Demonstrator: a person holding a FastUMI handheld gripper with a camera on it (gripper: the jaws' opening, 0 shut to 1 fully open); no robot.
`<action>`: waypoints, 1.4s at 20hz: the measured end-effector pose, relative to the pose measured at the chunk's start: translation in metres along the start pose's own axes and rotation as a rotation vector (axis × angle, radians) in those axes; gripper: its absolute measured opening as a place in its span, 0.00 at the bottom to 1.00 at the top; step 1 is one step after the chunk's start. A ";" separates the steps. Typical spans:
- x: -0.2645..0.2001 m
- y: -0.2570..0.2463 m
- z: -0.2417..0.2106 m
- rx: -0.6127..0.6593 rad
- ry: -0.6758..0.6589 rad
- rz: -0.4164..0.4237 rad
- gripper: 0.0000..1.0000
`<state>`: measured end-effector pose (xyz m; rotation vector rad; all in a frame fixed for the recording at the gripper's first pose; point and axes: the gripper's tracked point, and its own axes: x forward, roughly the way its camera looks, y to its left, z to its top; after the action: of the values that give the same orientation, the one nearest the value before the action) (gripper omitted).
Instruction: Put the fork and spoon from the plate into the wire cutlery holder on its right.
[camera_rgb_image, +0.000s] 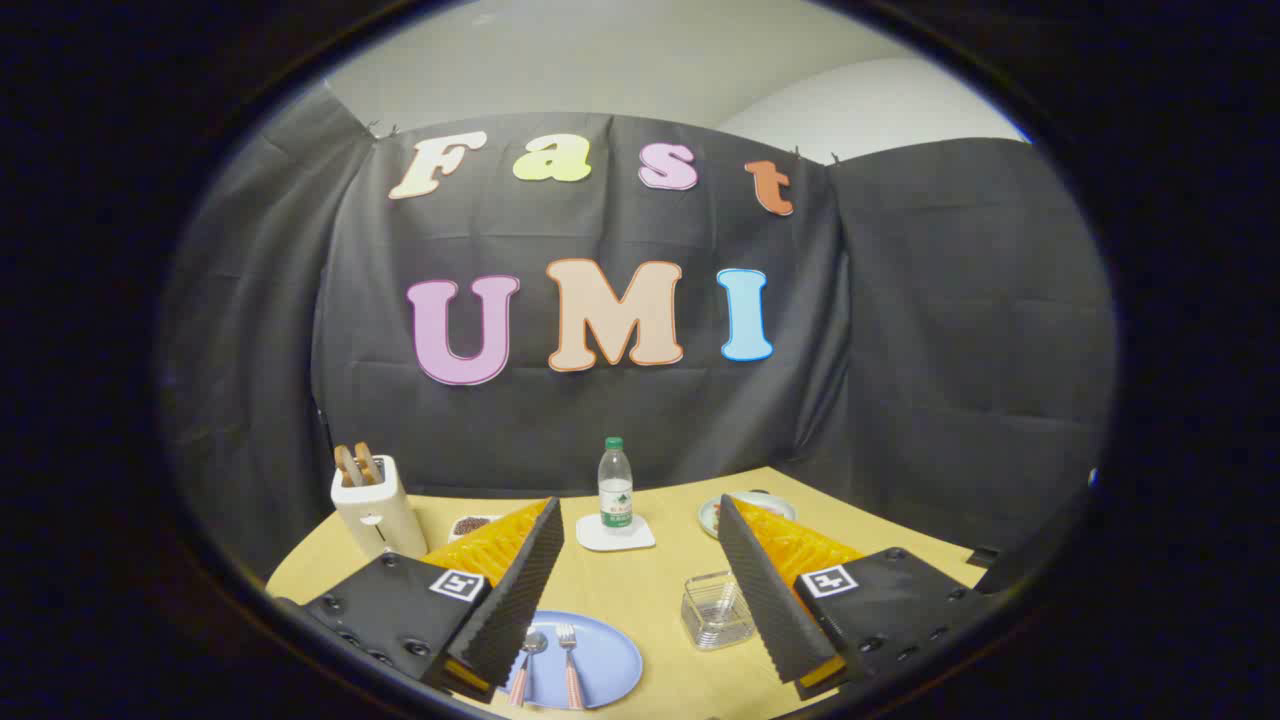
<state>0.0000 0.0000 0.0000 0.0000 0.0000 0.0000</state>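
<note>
A blue plate (610, 660) lies on the tan table just inside my left finger. On it rest a spoon (527, 655) and a fork (570, 655), side by side, both with pinkish handles pointing toward me. To the plate's right stands a small wire cutlery holder (715, 610), close to my right finger. My gripper (640, 530) hovers above the table, open wide, with nothing between its fingers; the plate and holder lie below the gap.
A white toaster (375, 510) with two bread slices stands at the back left, a small dish (470, 525) beside it. A water bottle (615, 485) stands on a white coaster (615, 535) at the back centre. Another small plate (715, 512) peeks out behind my right finger.
</note>
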 end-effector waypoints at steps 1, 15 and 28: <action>-0.001 0.000 -0.002 -0.001 0.004 0.002 0.98; -0.016 -0.014 -0.005 -0.017 0.013 -0.015 0.98; -0.009 -0.007 -0.082 -0.036 0.170 0.053 0.98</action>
<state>-0.0088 -0.0065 -0.0815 -0.0362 0.1703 0.0532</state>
